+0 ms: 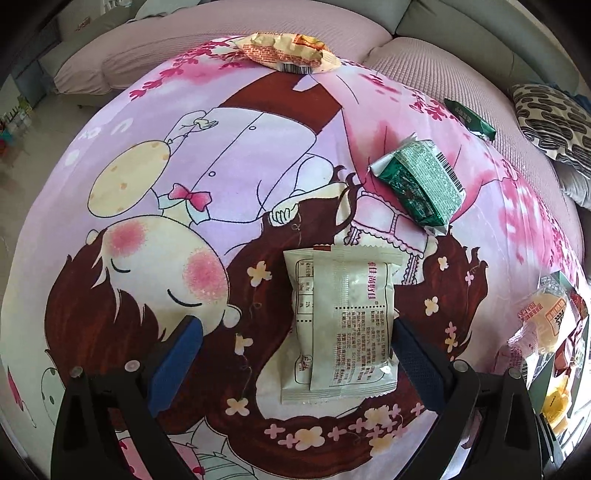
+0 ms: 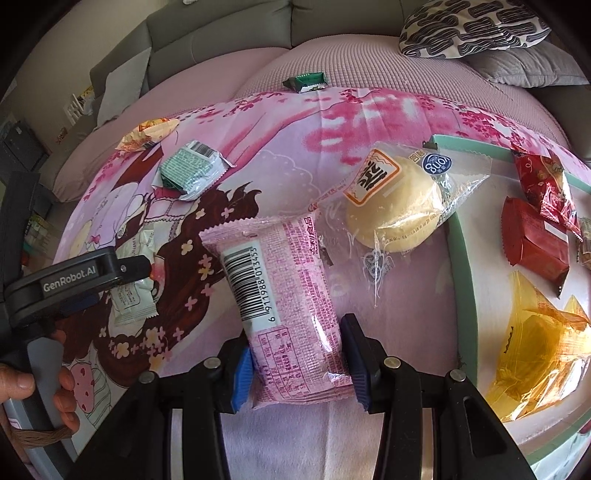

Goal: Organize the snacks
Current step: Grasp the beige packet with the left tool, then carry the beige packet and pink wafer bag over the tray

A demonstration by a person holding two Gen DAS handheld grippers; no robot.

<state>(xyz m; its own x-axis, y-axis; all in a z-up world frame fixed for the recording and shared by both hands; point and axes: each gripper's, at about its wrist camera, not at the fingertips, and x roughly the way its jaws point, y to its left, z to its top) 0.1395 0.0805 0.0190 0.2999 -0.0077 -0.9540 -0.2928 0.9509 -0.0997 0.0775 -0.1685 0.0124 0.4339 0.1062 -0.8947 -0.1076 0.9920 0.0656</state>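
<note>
My right gripper [image 2: 297, 339] is shut on a pink snack packet [image 2: 284, 288] with a barcode, and both pads press its sides above the cartoon-print cloth [image 2: 258, 122]. My left gripper [image 1: 295, 323] is open, pointing steeply down over a white snack packet [image 1: 340, 325] that lies flat on the cloth. The left finger [image 1: 177, 354] stands well clear of that packet, while the right finger [image 1: 417, 362] is close to its edge. In the right wrist view the left gripper [image 2: 110, 269] hovers over the same white packet [image 2: 133, 291], held by a person's hand [image 2: 37, 380].
A green packet [image 1: 417, 184] and a small dark green one [image 1: 469, 118] lie further back, an orange-yellow packet [image 1: 291, 53] at the far edge. A clear-wrapped yellow bun [image 2: 399, 206] rests beside a mint-rimmed tray [image 2: 461, 258] holding red packets [image 2: 532, 240] and yellow-wrapped snacks [image 2: 535, 347]. A patterned cushion [image 2: 472, 26] sits behind.
</note>
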